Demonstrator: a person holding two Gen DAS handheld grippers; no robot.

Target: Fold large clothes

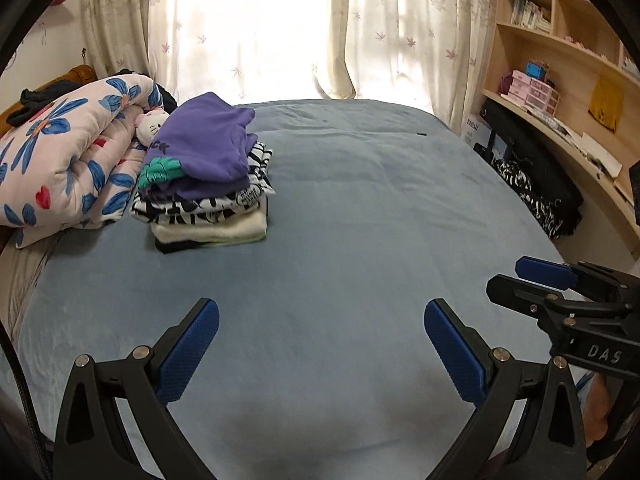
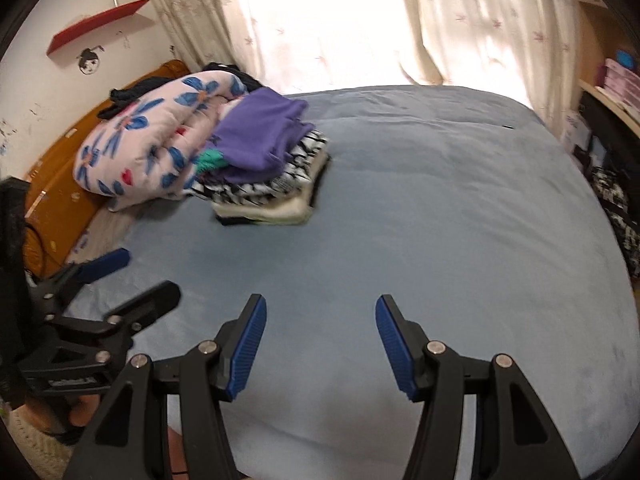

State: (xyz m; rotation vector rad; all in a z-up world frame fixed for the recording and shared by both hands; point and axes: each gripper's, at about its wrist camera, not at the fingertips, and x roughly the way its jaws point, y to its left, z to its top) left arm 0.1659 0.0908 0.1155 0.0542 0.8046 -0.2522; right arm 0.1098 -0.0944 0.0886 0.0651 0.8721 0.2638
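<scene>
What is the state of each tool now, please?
Left tool: open, holding nothing, above the blue bedsheet.
Right tool: open, holding nothing.

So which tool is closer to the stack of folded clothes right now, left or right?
Left, though only slightly. The left tool hovers open over the bed, the stack of folded clothes ahead to its left. The right tool, also open, sits on the left tool's far side from the stack.

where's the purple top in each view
Left wrist: purple top upper left, crowning the folded pile, beside the floral quilt.
Right wrist: purple top upper left of centre, on the same pile.
Shared landmark: floral quilt, just left of the pile in both.
</scene>
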